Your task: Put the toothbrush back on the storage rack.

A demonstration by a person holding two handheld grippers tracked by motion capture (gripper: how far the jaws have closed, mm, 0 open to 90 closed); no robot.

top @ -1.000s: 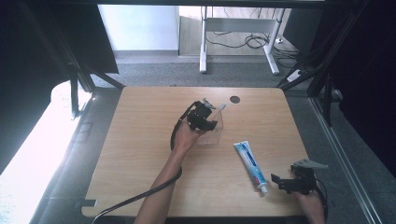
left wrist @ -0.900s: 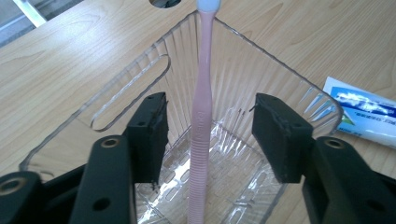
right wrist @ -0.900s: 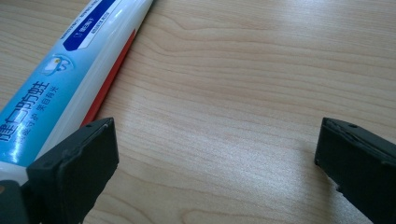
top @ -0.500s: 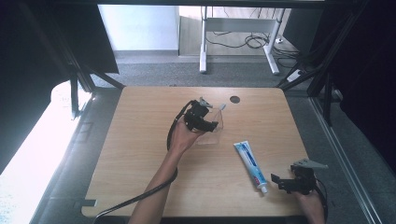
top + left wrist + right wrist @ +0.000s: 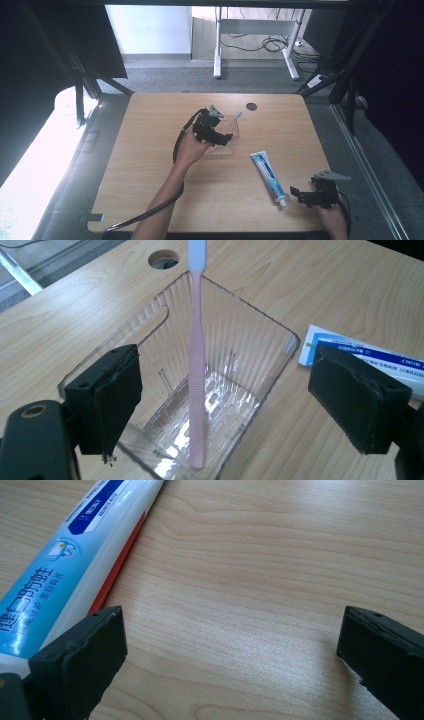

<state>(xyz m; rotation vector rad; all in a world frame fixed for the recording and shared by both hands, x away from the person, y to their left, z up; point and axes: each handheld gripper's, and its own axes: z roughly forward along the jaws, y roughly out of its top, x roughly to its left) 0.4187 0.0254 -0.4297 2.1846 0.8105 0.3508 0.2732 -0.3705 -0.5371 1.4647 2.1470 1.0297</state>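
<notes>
1. A clear plastic holder (image 5: 210, 390) with ribbed walls and a slotted bottom sits on the wooden table (image 5: 150, 200), a little left of centre and toward the far half.
2. A pink toothbrush (image 5: 196, 390) stands inside it, handle end down on the slotted bottom. Its white head leans out over the holder's far rim.
3. The left gripper (image 5: 240, 390) hovers at the near side of the holder, jaws spread wide. One pad lies outside each side wall and nothing is between them. In the high view the left hand (image 5: 191, 149) holds this gripper (image 5: 212, 131) just left of the holder (image 5: 226, 142).
4. A round hole (image 5: 251, 106) is cut in the tabletop beyond the holder, near the far edge.
5. A white and blue toothpaste tube (image 5: 268, 177) lies flat to the right of the holder and nearer, apart from it. Its cap end points toward the near edge.
6. The right gripper (image 5: 308, 196) sits low at the near right corner, just right of the tube's cap end. In the right gripper view its jaws are wide open over bare wood, holding nothing. The tube (image 5: 65, 565) lies just beside the left jaw.
7. A black cable (image 5: 150, 212) trails from the left gripper along the forearm to the near edge.
</notes>
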